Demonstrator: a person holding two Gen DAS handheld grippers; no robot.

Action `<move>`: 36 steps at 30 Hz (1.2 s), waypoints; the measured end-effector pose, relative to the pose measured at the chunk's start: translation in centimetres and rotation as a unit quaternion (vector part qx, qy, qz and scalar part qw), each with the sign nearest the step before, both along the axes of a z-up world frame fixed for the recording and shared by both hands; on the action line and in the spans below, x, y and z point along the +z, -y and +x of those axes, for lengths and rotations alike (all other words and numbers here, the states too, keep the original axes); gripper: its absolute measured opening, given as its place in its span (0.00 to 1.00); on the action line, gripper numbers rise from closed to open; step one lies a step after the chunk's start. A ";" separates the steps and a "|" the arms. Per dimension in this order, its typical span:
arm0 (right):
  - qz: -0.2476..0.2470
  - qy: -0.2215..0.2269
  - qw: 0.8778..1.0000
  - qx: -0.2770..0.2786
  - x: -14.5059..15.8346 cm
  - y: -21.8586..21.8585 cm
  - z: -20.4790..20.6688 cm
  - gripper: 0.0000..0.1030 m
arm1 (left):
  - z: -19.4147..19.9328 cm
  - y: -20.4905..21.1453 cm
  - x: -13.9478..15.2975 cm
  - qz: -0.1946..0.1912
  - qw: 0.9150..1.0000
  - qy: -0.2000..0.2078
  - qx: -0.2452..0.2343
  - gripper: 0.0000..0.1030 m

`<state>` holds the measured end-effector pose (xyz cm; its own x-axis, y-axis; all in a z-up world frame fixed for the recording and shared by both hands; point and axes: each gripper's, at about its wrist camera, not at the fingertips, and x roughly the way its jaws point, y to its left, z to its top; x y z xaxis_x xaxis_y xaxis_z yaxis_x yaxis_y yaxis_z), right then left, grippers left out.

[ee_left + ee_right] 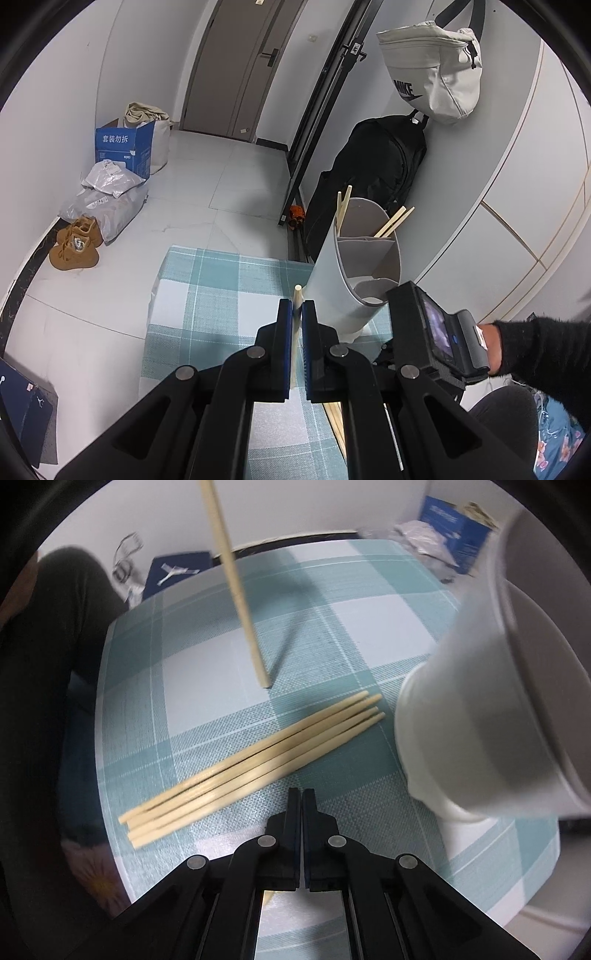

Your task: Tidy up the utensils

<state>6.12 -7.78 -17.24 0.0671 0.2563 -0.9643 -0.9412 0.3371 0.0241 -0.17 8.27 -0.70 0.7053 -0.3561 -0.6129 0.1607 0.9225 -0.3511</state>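
Observation:
My left gripper [297, 310] is shut on a single wooden chopstick [296, 332], held upright. In the right wrist view that chopstick [240, 590] leans with its lower tip touching the checked tablecloth [207, 664]. Several more chopsticks [251, 764] lie side by side on the cloth, just beyond my right gripper [298, 797]. The right gripper points down at the table and is shut, with nothing between its fingers. A tall grey utensil holder [354, 266] with divided compartments stands at the table's right side; chopsticks [343, 206] stick out of its far compartments. In the right wrist view the holder [480, 720] is blurred.
The small table's far and left edges drop to a tiled floor. On the floor lie brown shoes [75, 243], parcels [107, 199] and a blue box [125, 147]. A black backpack [380, 162] leans on the wall behind the holder. A person's sleeve [535, 350] reaches in from the right.

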 end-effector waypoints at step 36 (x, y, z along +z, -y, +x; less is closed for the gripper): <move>0.067 0.048 0.973 -0.217 1.0 5.0 -3.5 0.04 | -1.0 1.0 0.7 0.006 1.000 0.005 -0.015 0.01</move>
<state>2.67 -12.77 -16.28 0.2844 0.3076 -0.9080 -0.7117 0.7024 0.0151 -1.13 7.28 0.01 0.7004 -0.3700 -0.6103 0.1924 0.9213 -0.3378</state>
